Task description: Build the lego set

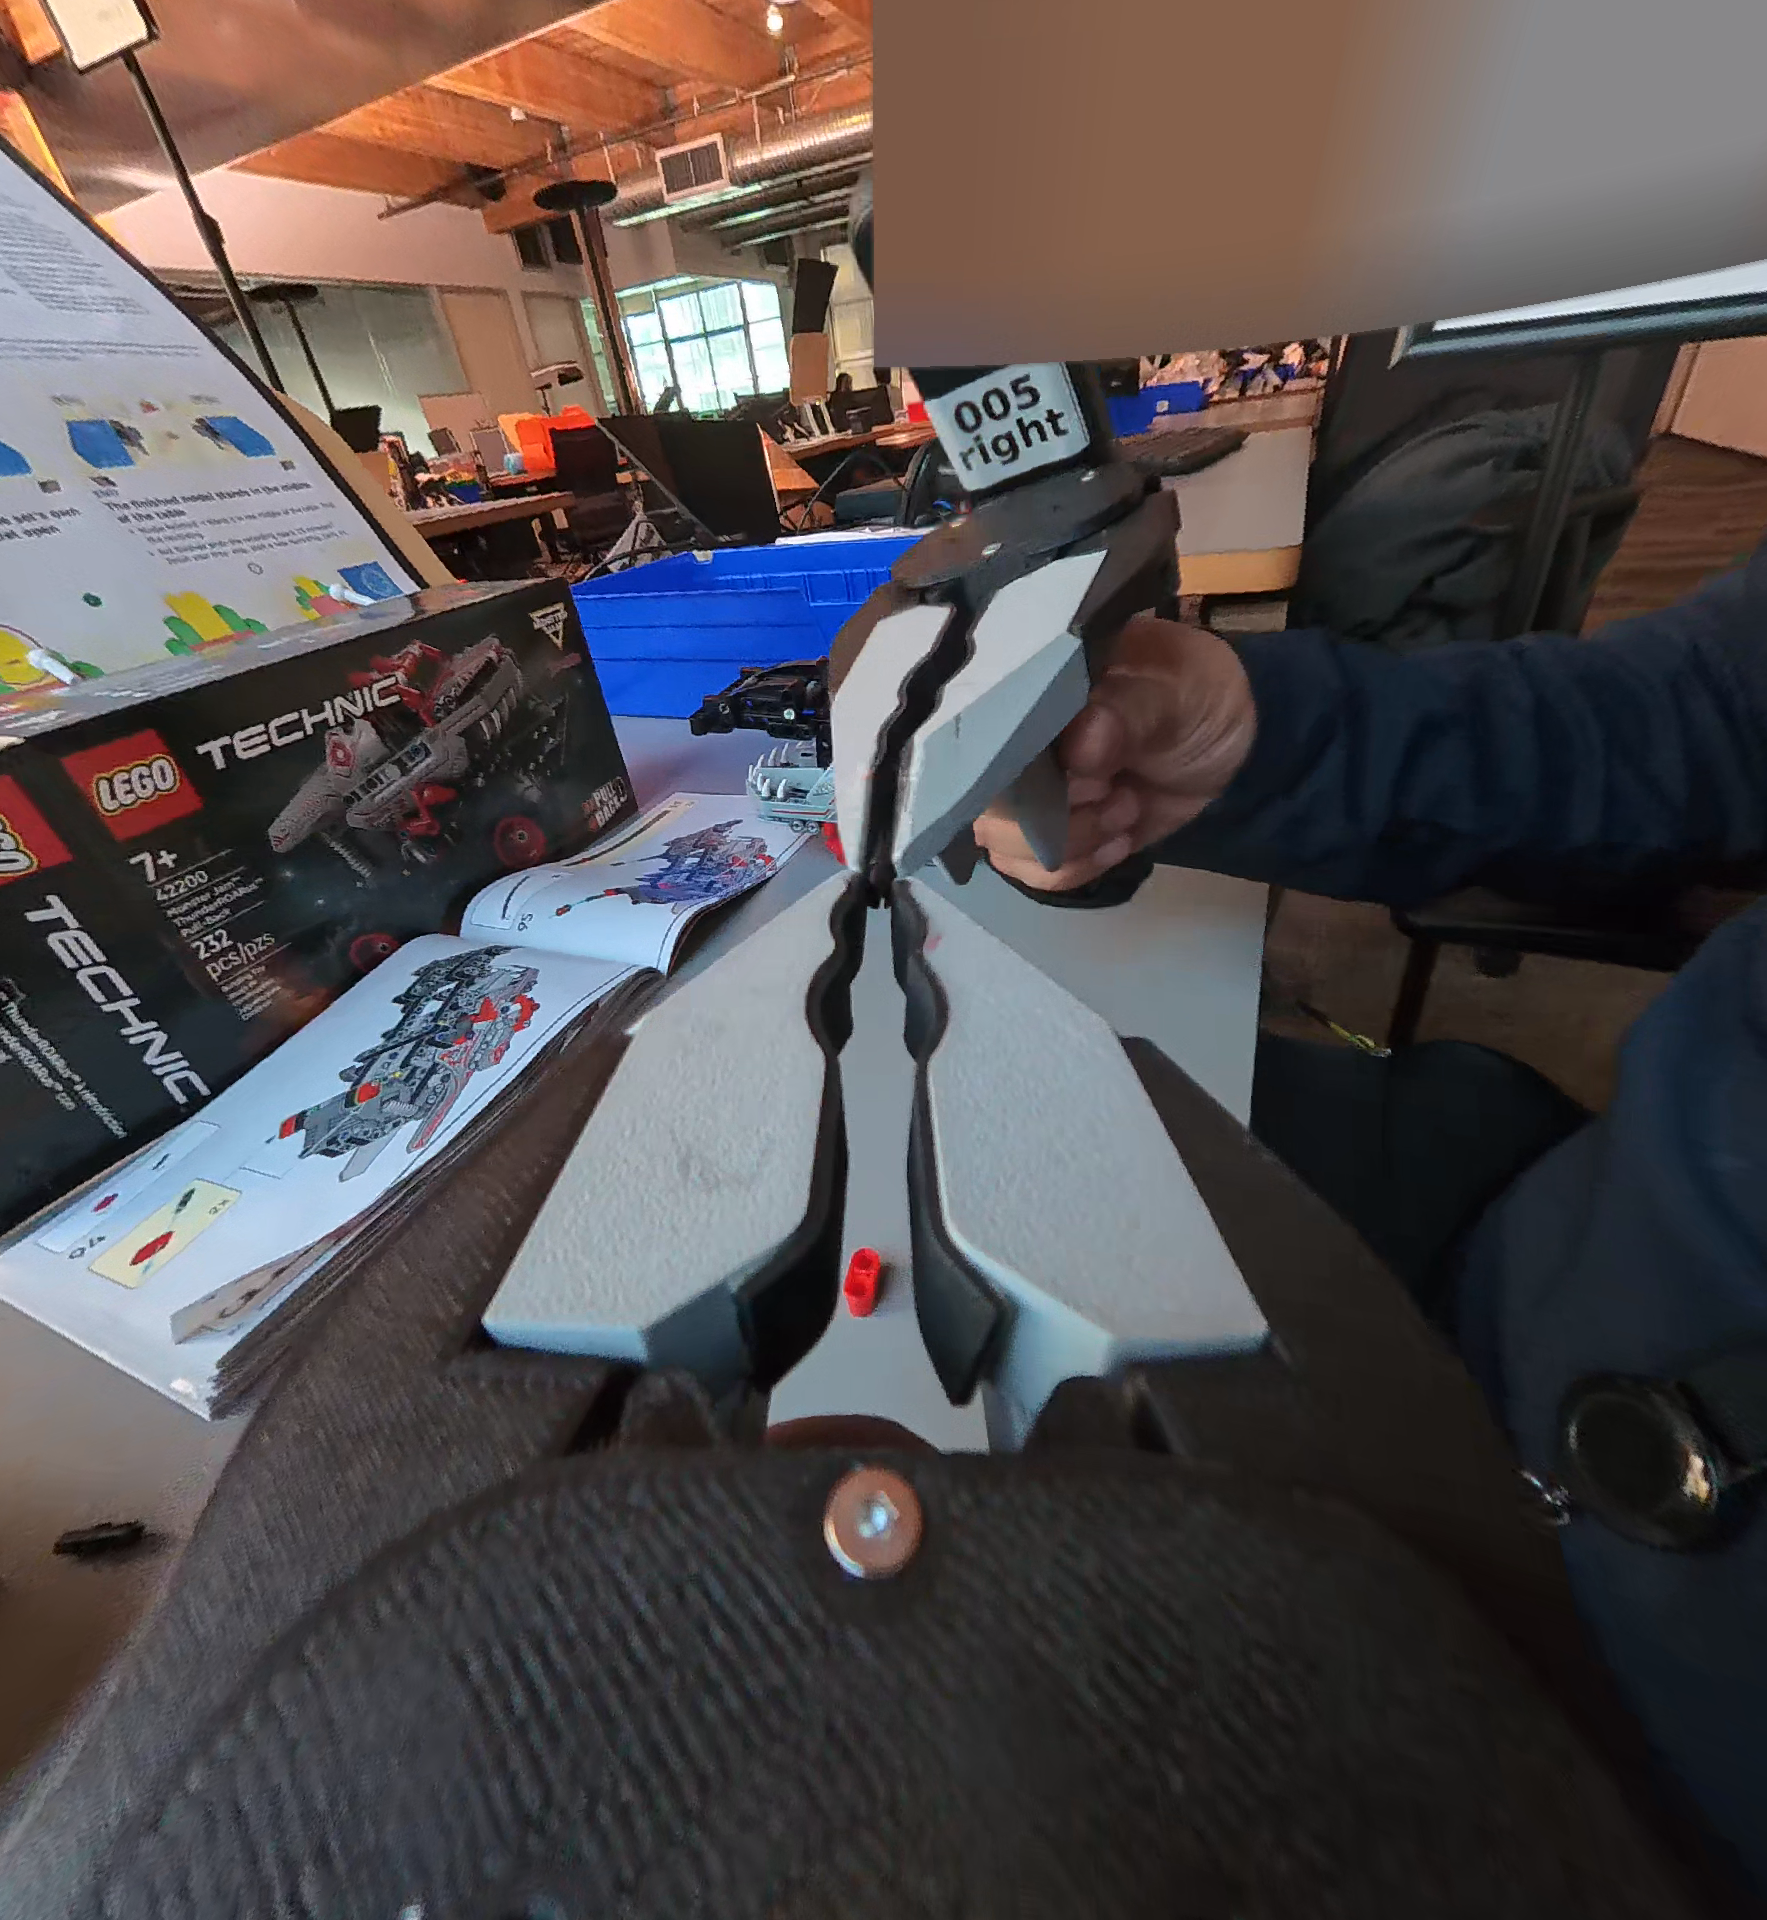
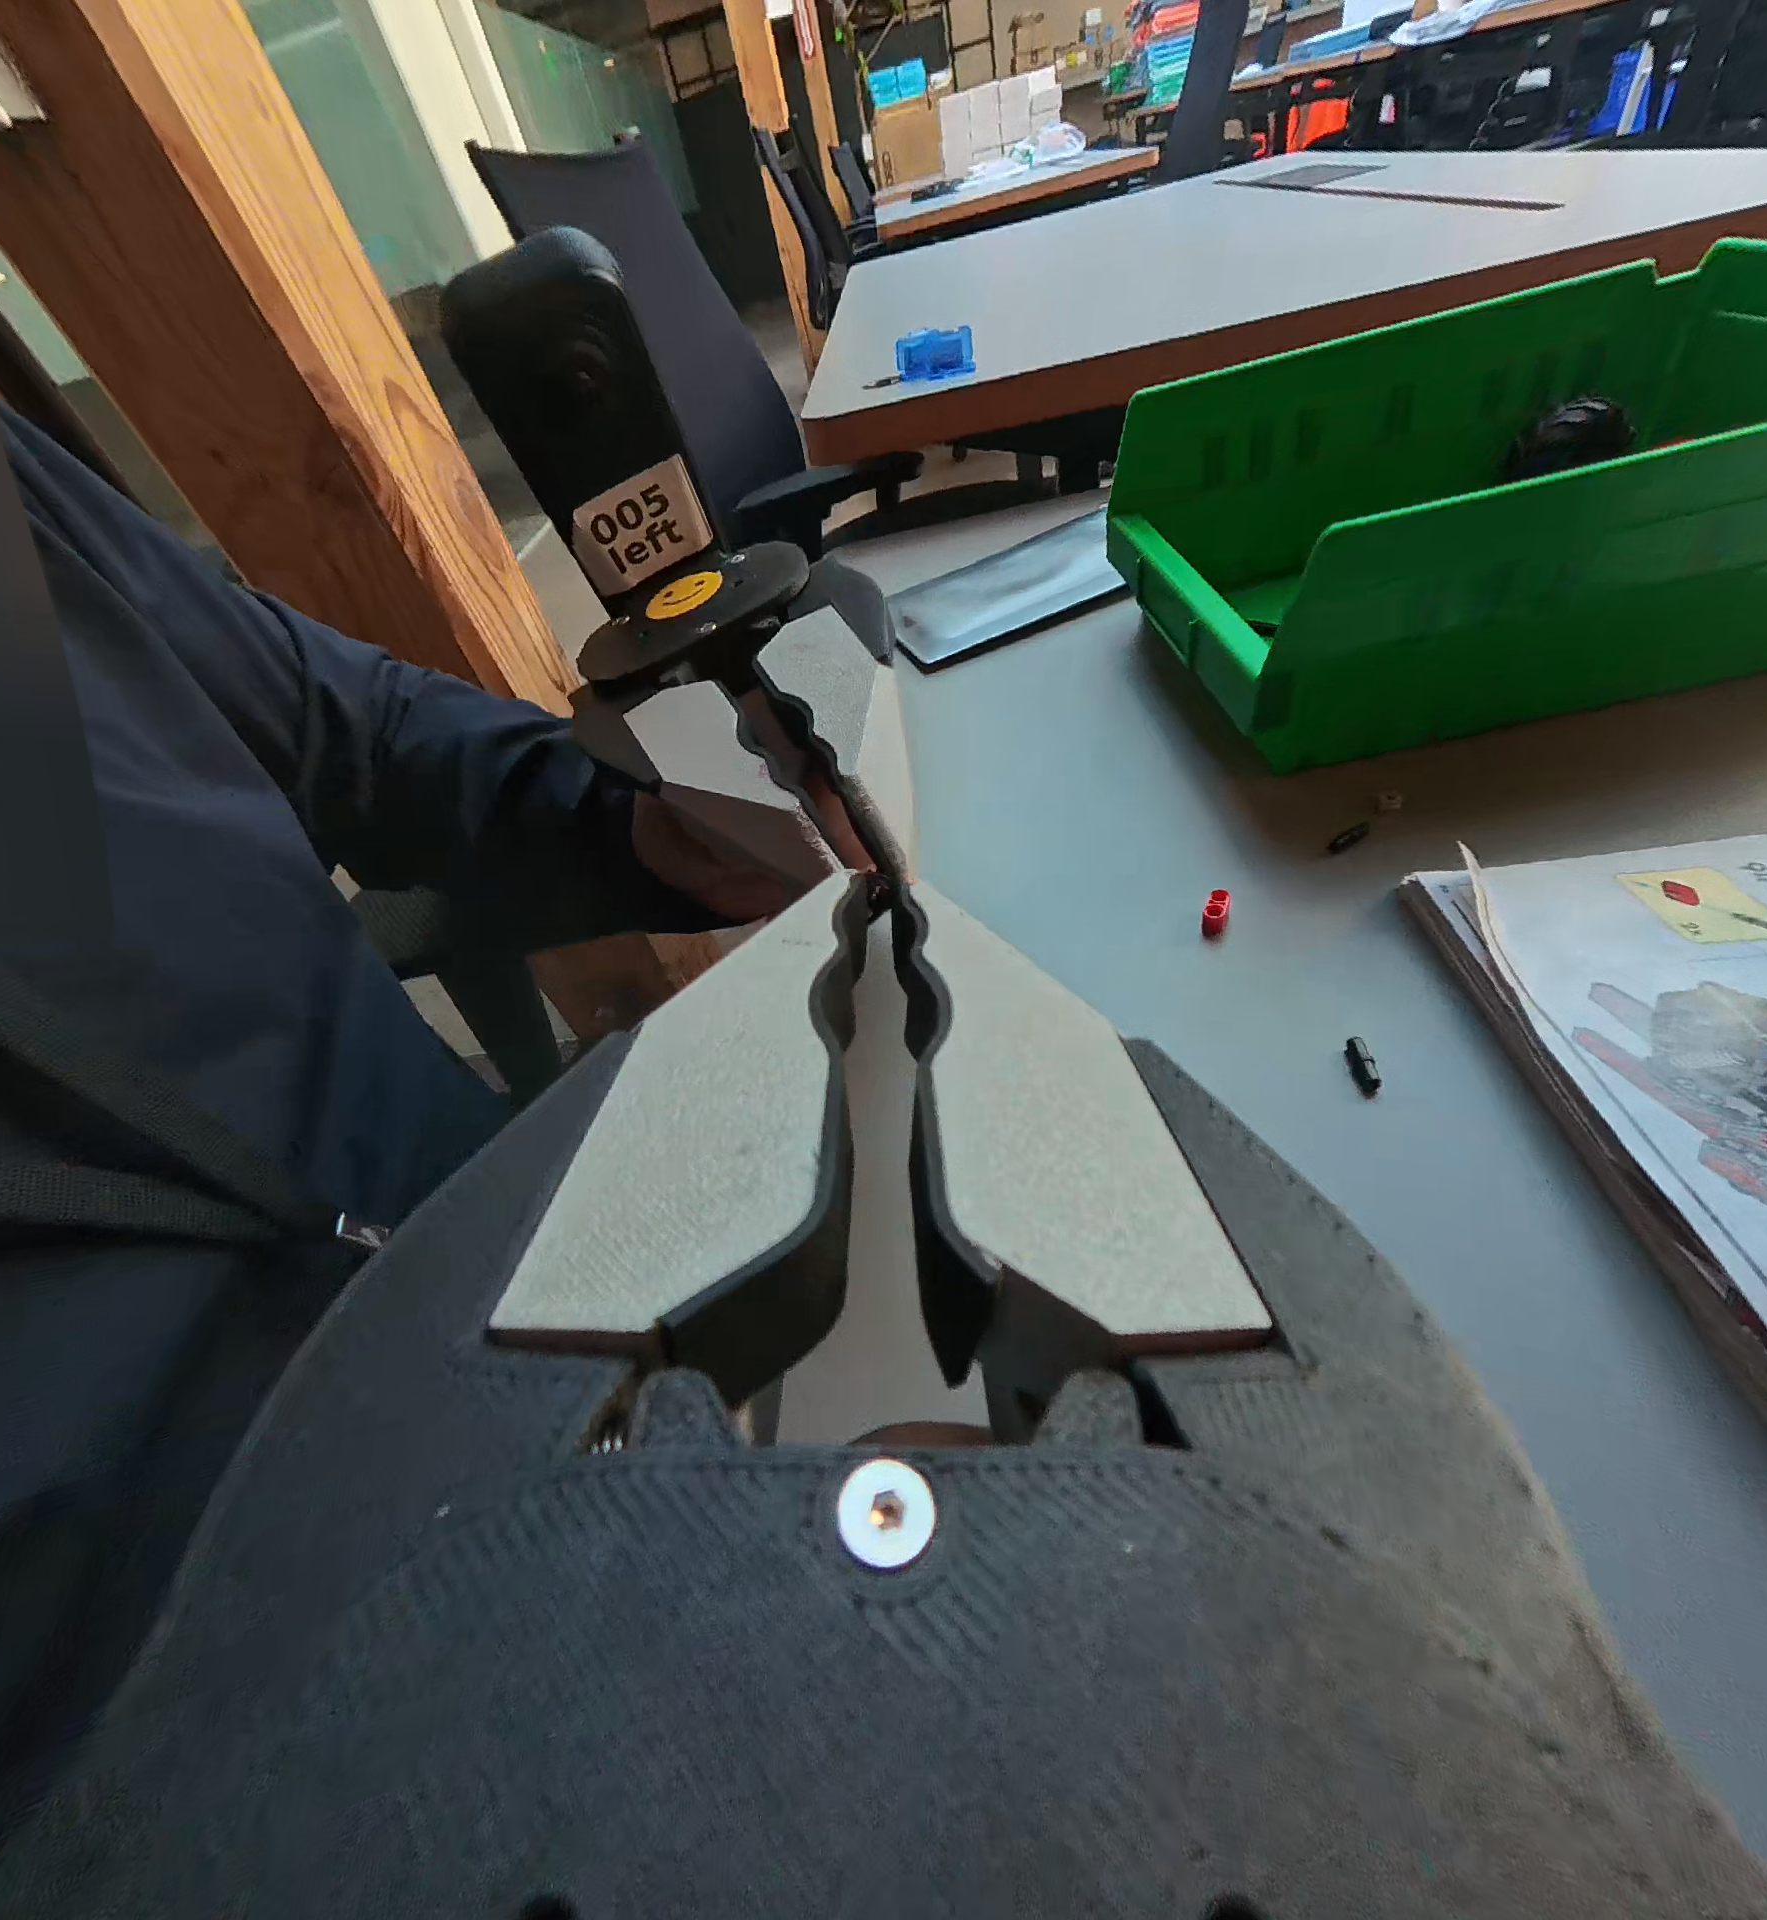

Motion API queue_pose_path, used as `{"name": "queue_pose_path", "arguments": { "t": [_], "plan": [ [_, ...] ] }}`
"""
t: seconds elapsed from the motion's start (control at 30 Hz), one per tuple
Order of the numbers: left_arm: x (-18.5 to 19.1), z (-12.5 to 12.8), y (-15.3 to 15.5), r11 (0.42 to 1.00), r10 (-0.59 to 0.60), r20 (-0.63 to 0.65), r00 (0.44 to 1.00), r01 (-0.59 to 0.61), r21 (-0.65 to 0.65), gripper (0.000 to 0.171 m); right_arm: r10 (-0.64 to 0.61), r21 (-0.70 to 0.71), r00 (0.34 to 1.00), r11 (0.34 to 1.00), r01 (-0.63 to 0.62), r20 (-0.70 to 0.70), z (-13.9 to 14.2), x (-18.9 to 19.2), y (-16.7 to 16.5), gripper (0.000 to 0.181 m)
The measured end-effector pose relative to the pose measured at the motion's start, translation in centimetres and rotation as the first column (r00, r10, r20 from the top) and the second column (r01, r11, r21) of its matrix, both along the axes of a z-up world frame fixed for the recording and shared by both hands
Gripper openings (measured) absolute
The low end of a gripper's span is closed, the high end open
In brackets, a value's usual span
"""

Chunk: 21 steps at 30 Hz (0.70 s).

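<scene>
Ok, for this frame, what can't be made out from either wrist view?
- What sits pinched where the left gripper and right gripper tips meet: too small and dark in both views.
- Partly built model: the right gripper hides most of it in the left wrist view.
- Green bin contents: its wall hides them, apart from one dark object; the frame edge cuts it off.
- Instruction booklet: cut off by the right edge.

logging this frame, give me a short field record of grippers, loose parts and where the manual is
left gripper: nearly shut, tips meeting the right gripper's above the table
right gripper: nearly shut; anything pinched is too small to tell
red connector: loose on the grey table
black pin: loose, near the booklet
instruction booklet: open, beside the set's box
green bin: behind the booklet
</scene>
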<state>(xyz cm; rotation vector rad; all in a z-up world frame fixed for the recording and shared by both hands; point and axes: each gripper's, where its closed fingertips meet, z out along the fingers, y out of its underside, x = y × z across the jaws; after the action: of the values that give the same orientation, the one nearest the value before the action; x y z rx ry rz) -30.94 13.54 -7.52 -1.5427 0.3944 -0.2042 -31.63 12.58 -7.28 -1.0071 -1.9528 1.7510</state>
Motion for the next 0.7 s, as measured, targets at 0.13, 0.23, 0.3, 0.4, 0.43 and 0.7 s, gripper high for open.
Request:
{"name": "queue_pose_path", "arguments": {
  "t": [0.13,0.23,0.3,0.4,0.43,0.7],
  "plan": [
    [0.3,-0.2,-0.4,0.994,-0.096,0.104,0.990,0.102,-0.048,0.001,0.054,0.070,0.999,0.996,-0.054,0.006,-0.3,0.3,-0.4,0.000],
    [0.5,-0.4,-0.7,0.979,-0.171,0.169,0.971,0.187,-0.086,0.002,0.083,0.195,0.996,0.978,-0.080,-0.011,-0.6,0.5,-0.6,0.000],
    [0.6,-0.5,-0.8,0.979,-0.169,0.125,0.978,0.181,-0.090,0.002,0.102,0.257,0.994,0.962,-0.091,-0.031,-0.5,0.6,-0.7,0.000],
    [0.9,-0.4,-0.8,0.976,-0.179,0.110,0.978,0.191,-0.106,0.002,0.127,0.291,0.991,0.951,-0.108,-0.047,-0.2,0.8,-0.8,0.000],
    [0.9,-0.4,-0.8,0.976,-0.178,0.106,0.978,0.189,-0.105,0.002,0.129,0.305,0.990,0.946,-0.108,-0.049,-0.3,0.8,-0.8,0.000],
    [1.4,-2.4,-0.8,0.968,-0.157,-0.027,0.987,0.149,-0.200,0.001,0.185,0.537,0.982,0.833,-0.132,-0.045,-2.0,1.3,-0.9,0.000]
  ]
}}
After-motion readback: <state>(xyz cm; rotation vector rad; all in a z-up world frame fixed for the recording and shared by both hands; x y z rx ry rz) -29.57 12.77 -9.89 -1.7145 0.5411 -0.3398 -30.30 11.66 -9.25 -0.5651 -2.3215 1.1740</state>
